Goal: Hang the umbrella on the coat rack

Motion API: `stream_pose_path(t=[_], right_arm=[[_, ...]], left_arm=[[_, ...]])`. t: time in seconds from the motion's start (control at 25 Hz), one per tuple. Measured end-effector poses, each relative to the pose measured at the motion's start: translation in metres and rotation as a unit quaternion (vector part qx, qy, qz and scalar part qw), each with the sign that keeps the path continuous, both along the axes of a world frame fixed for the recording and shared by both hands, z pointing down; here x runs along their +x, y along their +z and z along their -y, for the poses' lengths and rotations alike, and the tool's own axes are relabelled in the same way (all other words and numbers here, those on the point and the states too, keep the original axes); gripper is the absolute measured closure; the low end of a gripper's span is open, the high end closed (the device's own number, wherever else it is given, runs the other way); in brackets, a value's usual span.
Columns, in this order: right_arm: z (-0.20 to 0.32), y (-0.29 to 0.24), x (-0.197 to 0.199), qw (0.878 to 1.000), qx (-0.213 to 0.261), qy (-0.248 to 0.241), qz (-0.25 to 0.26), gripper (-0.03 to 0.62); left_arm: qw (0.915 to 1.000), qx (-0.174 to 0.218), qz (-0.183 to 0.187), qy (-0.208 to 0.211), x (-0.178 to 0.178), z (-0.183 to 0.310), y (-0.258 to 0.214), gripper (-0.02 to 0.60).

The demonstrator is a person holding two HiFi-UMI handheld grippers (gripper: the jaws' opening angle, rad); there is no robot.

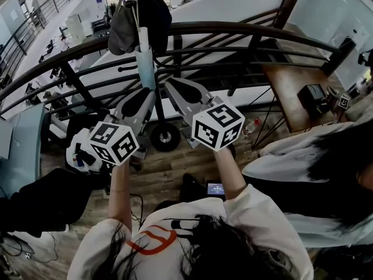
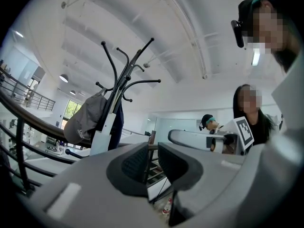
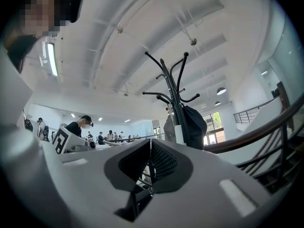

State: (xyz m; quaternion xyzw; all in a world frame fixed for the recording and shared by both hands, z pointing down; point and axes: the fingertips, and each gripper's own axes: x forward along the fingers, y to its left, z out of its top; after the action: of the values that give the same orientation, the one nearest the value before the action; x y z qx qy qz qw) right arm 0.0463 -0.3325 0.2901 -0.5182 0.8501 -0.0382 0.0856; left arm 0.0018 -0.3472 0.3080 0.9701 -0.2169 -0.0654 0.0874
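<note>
FRONT: coat rack (image 2: pixel 126 77) pole stands between left tool (image 1: pixel 150 93) and right tool (image 1: pixel 170 84) | LOW HOOKS (image 2: pixel 99 85): crowded by cap (image 1: pixel 122 28) and dark garment (image 1: pixel 156 13) | TOP HOOKS (image 2: pixel 151 41): free | BEYOND: curved railing (image 1: pixel 245 31) bars passage | RIGHT: person (image 1: pixel 291 168) close beside right arm

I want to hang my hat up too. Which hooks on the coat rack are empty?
The top hooks above the grey cap are bare, and so is the long one pointing away from it. Lower down it is crowded: cap, dark bag.
</note>
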Motion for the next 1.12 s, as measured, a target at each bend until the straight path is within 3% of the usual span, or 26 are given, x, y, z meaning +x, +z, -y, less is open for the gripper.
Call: stream_pose_path(t=[0.4,1.12], right_arm=[[-0.067,0.023,-0.038,1.0,-0.019,0.013,0.01,0.585],[-0.137,0.049,-0.041,0.998,-0.051,0.017,0.018,0.586]], left_arm=[[0.9994,-0.022,0.025,0.005,-0.041,-0.07,0.029,0.535],[0.997,-0.064,0.045,-0.001,-0.047,-0.146,0.066,0.535]])
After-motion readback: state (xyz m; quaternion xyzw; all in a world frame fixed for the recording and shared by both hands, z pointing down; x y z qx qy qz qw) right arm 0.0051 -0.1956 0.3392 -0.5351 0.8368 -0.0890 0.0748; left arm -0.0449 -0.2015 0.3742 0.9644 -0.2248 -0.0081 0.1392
